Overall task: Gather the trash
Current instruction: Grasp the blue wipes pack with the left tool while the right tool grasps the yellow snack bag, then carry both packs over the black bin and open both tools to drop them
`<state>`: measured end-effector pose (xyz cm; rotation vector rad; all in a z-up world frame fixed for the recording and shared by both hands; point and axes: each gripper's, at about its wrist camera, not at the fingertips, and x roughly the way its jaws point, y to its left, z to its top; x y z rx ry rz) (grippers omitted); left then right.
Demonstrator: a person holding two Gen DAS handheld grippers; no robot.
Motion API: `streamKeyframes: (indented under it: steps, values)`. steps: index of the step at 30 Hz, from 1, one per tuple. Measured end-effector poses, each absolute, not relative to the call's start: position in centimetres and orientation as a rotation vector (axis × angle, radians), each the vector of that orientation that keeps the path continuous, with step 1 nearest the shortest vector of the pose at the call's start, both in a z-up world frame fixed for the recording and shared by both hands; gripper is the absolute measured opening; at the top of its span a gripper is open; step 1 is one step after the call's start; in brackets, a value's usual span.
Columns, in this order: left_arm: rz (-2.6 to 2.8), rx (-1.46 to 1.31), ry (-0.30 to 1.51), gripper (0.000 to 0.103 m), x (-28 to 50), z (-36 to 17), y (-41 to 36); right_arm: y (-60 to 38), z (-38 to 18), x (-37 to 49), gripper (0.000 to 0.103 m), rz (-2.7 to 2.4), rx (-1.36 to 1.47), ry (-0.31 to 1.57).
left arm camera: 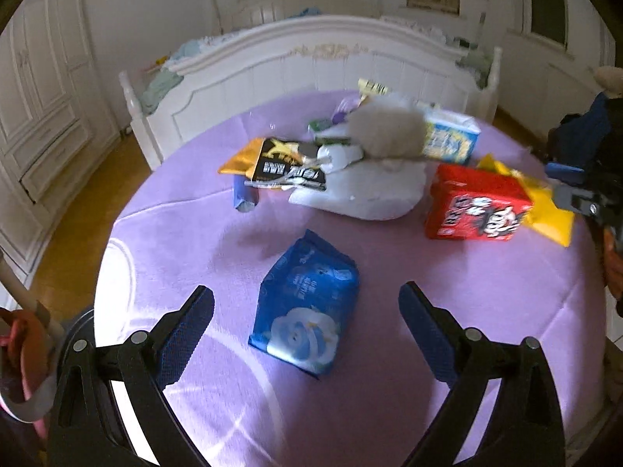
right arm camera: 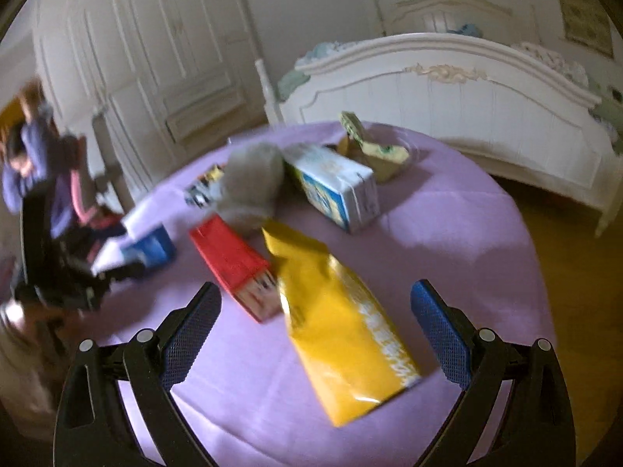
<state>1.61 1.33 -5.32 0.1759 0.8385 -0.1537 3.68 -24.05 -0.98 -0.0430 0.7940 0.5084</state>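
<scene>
A round bench (left arm camera: 486, 311) under a lilac cloth carries the trash. In the left wrist view the left gripper (left arm camera: 307, 303) hangs over the lower middle of the frame with its jaws spread wide and nothing between them; a blue wipes pack (left arm camera: 307, 303) lies on the cloth just ahead of them, between the two blue pads. Beyond it, toward the centre, sit a black-and-orange snack bag (left arm camera: 280, 163), a white plastic bag (left arm camera: 370, 190) and a blurred grey fluffy object (left arm camera: 385, 128) on top of the pile. To the right stands a red snack pack (left arm camera: 475, 206) with a yellow bag (left arm camera: 545, 210) touching its far side, and a blue-and-white carton (left arm camera: 451, 136) behind. The other gripper shows at the right edge.

In the right wrist view the right gripper (right arm camera: 315, 311) also has its jaws released and wide apart, holding nothing. The yellow bag (right arm camera: 342, 330) lies between the pads in the lower centre, the red snack pack (right arm camera: 233, 264) touching its left side, the blue-and-white carton (right arm camera: 335, 186) further up. A white bed footboard (right arm camera: 447, 97) fills the upper right.
</scene>
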Motion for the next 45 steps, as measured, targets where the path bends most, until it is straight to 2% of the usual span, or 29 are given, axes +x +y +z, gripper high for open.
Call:
streamKeyframes:
  steps: [3, 5, 6, 7, 8, 14, 17, 28, 34, 45]
  values:
    - [-0.144, 0.162, 0.876, 0.090, 2.5, -6.0, 1.6, -23.1, -2.1, 4.4, 0.096, 0.507, -0.117, 0.830]
    - [-0.149, 0.166, 0.901, 0.073, 2.9, -6.4, 1.6, -22.9, -2.7, 4.5, 0.094, 0.506, -0.152, 0.841]
    - [-0.148, 0.166, 0.915, 0.069, 3.0, -6.7, 1.6, -22.7, -2.8, 4.6, 0.086, 0.503, -0.166, 0.846]
    - [-0.155, 0.158, 0.932, 0.060, 3.2, -6.9, 1.7, -22.6, -3.1, 4.7, 0.080, 0.500, -0.176, 0.861]
    - [-0.163, 0.147, 0.931, 0.058, 3.2, -7.0, 1.8, -22.5, -3.5, 5.0, 0.066, 0.493, -0.176, 0.888]
    - [-0.164, 0.116, 0.924, 0.044, 3.0, -7.0, 2.4, -23.8, -3.8, 5.4, 0.024, 0.489, -0.103, 0.920]
    - [-0.178, 0.098, 0.901, 0.041, 2.6, -6.7, 2.5, -24.8, -3.4, 5.4, 0.023, 0.497, -0.031, 0.913]
    - [-0.191, 0.022, 0.789, 0.041, -0.3, -3.8, 3.4, -26.6, 0.7, 4.6, 0.023, 0.526, 0.136, 0.809]
    - [-0.168, -0.048, 0.744, 0.041, -2.0, -2.4, 5.4, -22.6, 2.9, 3.6, 0.023, 0.631, 0.116, 0.786]
    - [-0.023, -0.167, 0.679, 0.041, -5.7, -1.9, 12.1, -9.2, 5.3, 3.5, 0.023, 0.913, 0.039, 0.809]
